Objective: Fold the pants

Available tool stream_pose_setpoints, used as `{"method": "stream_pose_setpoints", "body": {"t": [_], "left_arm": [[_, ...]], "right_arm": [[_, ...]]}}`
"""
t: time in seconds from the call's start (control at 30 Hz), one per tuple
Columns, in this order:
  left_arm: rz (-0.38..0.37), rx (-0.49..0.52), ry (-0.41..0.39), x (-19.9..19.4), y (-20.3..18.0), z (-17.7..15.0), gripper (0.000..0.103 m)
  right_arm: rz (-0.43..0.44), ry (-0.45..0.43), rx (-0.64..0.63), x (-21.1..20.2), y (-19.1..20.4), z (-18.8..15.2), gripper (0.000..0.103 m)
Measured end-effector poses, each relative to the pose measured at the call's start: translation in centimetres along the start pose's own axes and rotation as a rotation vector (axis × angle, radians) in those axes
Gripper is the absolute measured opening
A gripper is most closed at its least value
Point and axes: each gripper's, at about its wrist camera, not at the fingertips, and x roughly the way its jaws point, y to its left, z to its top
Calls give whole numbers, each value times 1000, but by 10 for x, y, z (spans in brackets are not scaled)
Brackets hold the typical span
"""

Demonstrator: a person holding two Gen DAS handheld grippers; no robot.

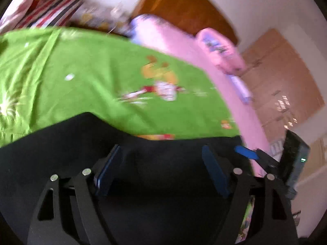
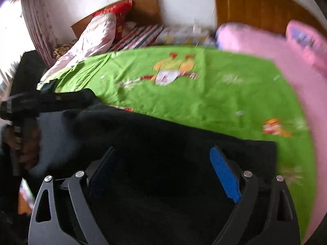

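Left gripper (image 1: 163,169) is seen angled downward, its two blue-padded fingers (image 1: 214,171) spread wide, nothing pinched between the pads. Right gripper (image 2: 163,173) is likewise tilted down, fingers (image 2: 224,175) held far apart, pads clear of any grip. In the left wrist view the right gripper's blue fingertip and black body are glimpsed at the right edge; in the right wrist view the left gripper is seen at the left edge, a hand (image 2: 28,143) wrapped around its handle. Both views are motion-blurred.
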Motion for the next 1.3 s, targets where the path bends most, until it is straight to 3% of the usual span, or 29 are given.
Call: {"method": "stream_pose_setpoints", "body": {"t": [0.07,0.1,0.17,0.27,0.33,0.43,0.57,0.63,0.67,0.73,0.87,0.97,1.0,1.13,1.2,1.3], "left_arm": [[35,33,8,0,-12,-9,94],[137,50,36,8,-11,-17,95],[197,81,52,17,-8,-29,94],[234,93,-9,-10,-14,-34,94],[373,114,-123,-54,-9,-33,97],[686,72,-210,-105,35,-14,102],[870,-145,-160,-153,135,10,101],[905,-238,-129,-177,170,9,100],[916,-280,-136,-193,183,4,99],[891,-353,-232,-237,194,-12,100],[844,-400,-398,-319,215,-72,100],[861,-448,-412,-363,241,-109,101],[833,-498,-411,-382,259,-125,101],[605,-700,-447,-429,323,-181,100],[508,-737,-476,-445,349,-200,100],[429,-759,-478,-449,371,-212,100]], "right_arm": [[-1,14,21,-4,-8,-14,89],[-3,37,35,1,-16,-20,89],[8,74,15,13,-26,-31,89],[-58,25,20,-10,-20,-30,89],[-52,-60,4,-35,-11,-30,89],[-20,-147,-26,-60,7,-27,89],[41,-167,-69,-54,39,-19,89],[100,-148,-91,-41,62,-13,89],[125,-137,-106,-34,75,-10,89],[154,-121,-175,-22,110,-4,89],[183,-105,-294,-5,157,-3,89],[219,-93,-320,1,169,-5,89],[224,-89,-318,3,170,-6,89],[255,-81,-260,9,174,-6,89],[265,-80,-241,9,174,-8,89],[264,-77,-219,7,171,-13,89]]}}
